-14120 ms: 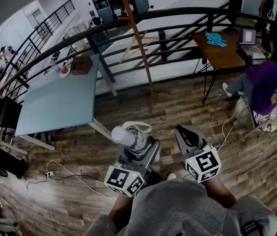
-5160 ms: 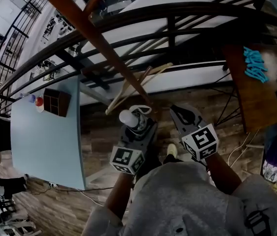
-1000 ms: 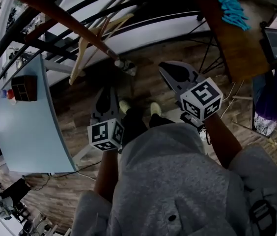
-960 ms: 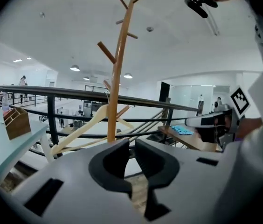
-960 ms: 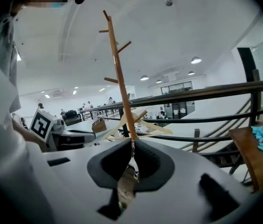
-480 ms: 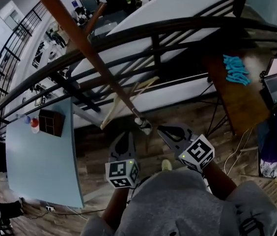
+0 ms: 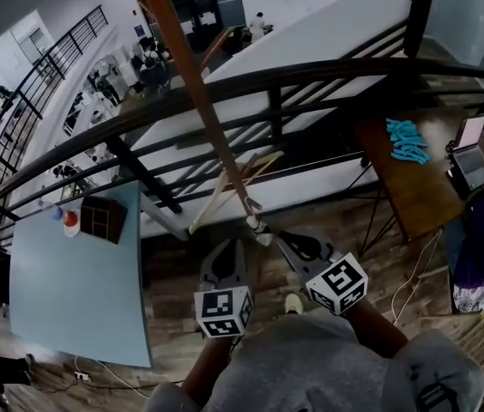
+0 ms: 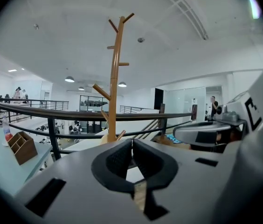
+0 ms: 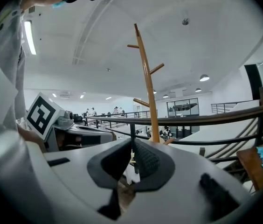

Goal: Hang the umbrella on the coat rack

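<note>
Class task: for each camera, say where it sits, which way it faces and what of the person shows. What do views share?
Head view: on the person's head, facing steeply down along the coat rack; grey top, left tool, right tool show.
Left tool view: on the left tool, facing roughly level along its shut jaws at the coat rack; right tool at right.
Right tool view: on the right tool, likewise facing the coat rack; left tool and grey top at left.
Shared: all three show the coat rack and railing.
</note>
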The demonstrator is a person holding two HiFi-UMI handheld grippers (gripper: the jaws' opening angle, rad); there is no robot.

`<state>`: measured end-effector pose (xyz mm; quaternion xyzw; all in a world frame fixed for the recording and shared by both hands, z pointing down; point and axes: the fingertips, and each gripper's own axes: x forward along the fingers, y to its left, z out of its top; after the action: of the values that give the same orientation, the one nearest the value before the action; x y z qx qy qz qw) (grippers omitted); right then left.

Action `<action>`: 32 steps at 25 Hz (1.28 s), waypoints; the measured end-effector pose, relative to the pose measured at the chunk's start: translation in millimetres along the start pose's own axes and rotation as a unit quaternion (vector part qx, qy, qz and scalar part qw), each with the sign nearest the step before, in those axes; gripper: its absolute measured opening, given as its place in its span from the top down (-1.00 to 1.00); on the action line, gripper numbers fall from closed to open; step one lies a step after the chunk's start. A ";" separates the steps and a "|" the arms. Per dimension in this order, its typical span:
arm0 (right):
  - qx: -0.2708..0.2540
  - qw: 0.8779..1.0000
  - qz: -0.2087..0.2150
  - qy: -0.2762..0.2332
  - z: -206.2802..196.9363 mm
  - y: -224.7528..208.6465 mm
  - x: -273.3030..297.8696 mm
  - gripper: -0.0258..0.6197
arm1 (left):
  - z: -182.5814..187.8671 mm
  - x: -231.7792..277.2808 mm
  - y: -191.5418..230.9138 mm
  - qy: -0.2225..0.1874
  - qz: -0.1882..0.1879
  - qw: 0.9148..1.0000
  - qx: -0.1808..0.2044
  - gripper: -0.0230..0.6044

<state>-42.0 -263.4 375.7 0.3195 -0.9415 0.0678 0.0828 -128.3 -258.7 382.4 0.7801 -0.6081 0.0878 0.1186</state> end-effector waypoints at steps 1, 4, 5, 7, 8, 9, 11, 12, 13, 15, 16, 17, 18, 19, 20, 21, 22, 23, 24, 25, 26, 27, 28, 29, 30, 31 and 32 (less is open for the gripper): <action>0.000 1.000 -0.002 0.006 -3.3 8.1 -0.9 0.81 | -1.0 -6.7 -1.1 -0.001 -0.003 1.000 0.001 0.85; -0.010 1.000 -0.016 0.016 -11.0 32.3 -6.8 0.81 | -10.9 -29.6 -5.6 -0.003 -0.014 1.000 -0.001 0.85; -0.011 1.000 -0.020 0.013 -11.6 39.8 -10.5 0.81 | -15.1 -37.8 -7.3 -0.003 -0.016 1.000 -0.003 0.85; -0.005 0.999 -0.032 0.005 -12.6 52.3 -20.2 0.81 | -21.9 -54.1 -10.5 -0.002 -0.016 1.000 -0.002 0.85; 0.000 0.999 -0.043 0.002 -14.0 57.1 -26.3 0.81 | -24.6 -62.9 -12.3 -0.002 -0.015 1.000 -0.001 0.85; 0.006 0.998 -0.056 -0.003 -14.5 61.3 -32.7 0.81 | -26.6 -72.3 -14.0 -0.004 -0.015 1.000 0.000 0.85; 0.022 0.997 -0.076 -0.018 -12.1 69.4 -44.5 0.81 | -28.6 -90.5 -16.2 -0.011 -0.015 1.000 0.000 0.85; 0.030 0.996 -0.083 -0.024 -11.1 74.0 -49.3 0.81 | -29.3 -99.1 -16.6 -0.014 -0.015 1.000 -0.002 0.85; 0.036 0.995 -0.086 -0.026 -11.0 79.8 -53.6 0.81 | -30.4 -107.9 -16.8 -0.017 -0.015 1.000 -0.004 0.85; 0.036 0.995 -0.086 -0.022 -11.9 95.3 -61.8 0.81 | -33.6 -126.9 -17.8 -0.017 -0.011 1.000 -0.009 0.86; 0.030 0.996 -0.084 -0.019 -12.2 103.3 -66.5 0.81 | -34.8 -135.9 -19.0 -0.017 -0.009 1.000 -0.010 0.86; 0.023 0.996 -0.083 -0.017 -12.5 110.9 -71.8 0.81 | -36.0 -144.6 -20.8 -0.018 -0.007 1.000 -0.012 0.86; 0.017 0.996 -0.082 -0.016 -13.5 118.3 -77.9 0.81 | -37.8 -153.5 -23.3 -0.020 -0.005 1.000 -0.012 0.86; 0.014 0.996 -0.081 -0.015 -15.6 126.0 -85.1 0.81 | -40.7 -163.2 -26.4 -0.021 -0.003 1.000 -0.012 0.86; 0.012 0.997 -0.081 -0.016 -18.4 133.6 -93.0 0.81 | -44.4 -173.5 -29.9 -0.023 -0.002 1.000 -0.011 0.85; 0.010 0.997 -0.080 -0.017 -21.0 140.2 -101.2 0.81 | -48.0 -183.5 -33.5 -0.025 -0.001 1.000 -0.010 0.85; 0.008 0.997 -0.081 -0.018 -22.7 145.5 -109.0 0.81 | -50.9 -192.5 -36.8 -0.027 -0.001 1.000 -0.010 0.86; 0.005 0.996 -0.082 -0.018 -23.8 149.7 -116.3 0.81 | -53.4 -200.9 -39.7 -0.029 -0.001 1.000 -0.011 0.86; 0.002 0.996 -0.084 -0.018 -25.2 153.7 -123.5 0.81 | -56.5 -209.2 -42.2 -0.030 0.000 0.999 -0.012 0.86; -0.002 0.996 -0.086 -0.017 -26.9 157.5 -130.5 0.81 | -60.1 -217.2 -44.4 -0.029 0.001 0.999 -0.014 0.86; -0.005 0.996 -0.088 -0.016 -28.0 160.5 -137.0 0.81 | -63.4 -224.0 -46.4 -0.029 0.002 0.999 -0.015 0.86; -0.009 0.996 -0.089 -0.017 -27.7 162.2 -142.3 0.81 | -65.3 -228.8 -48.2 -0.030 0.001 0.999 -0.016 0.86; -0.012 0.996 -0.091 -0.018 -26.4 163.3 -146.7 0.81 | -66.1 -232.2 -50.1 -0.031 0.000 0.999 -0.015 0.86; -0.015 0.995 -0.093 -0.018 -25.6 164.7 -151.3 0.81 | -67.3 -235.5 -52.4 -0.030 -0.002 0.999 -0.015 0.86; -0.019 0.995 -0.097 -0.017 -25.9 166.6 -156.7 0.81 | -69.4 -239.2 -55.2 -0.029 -0.003 0.999 -0.014 0.86; -0.024 0.995 -0.101 -0.016 -26.4 167.7 -162.5 0.81 | -71.4 -242.3 -58.4 -0.027 -0.003 1.000 -0.014 0.86; -0.028 0.994 -0.104 -0.016 -26.1 167.3 -168.4 0.81 | -72.1 -244.3 -61.6 -0.027 -0.003 1.000 -0.014 0.86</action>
<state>-9.9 -27.6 355.1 0.4146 -0.9057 0.0271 0.0836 -127.9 3.4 377.8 0.7822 -0.6099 0.0578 0.1132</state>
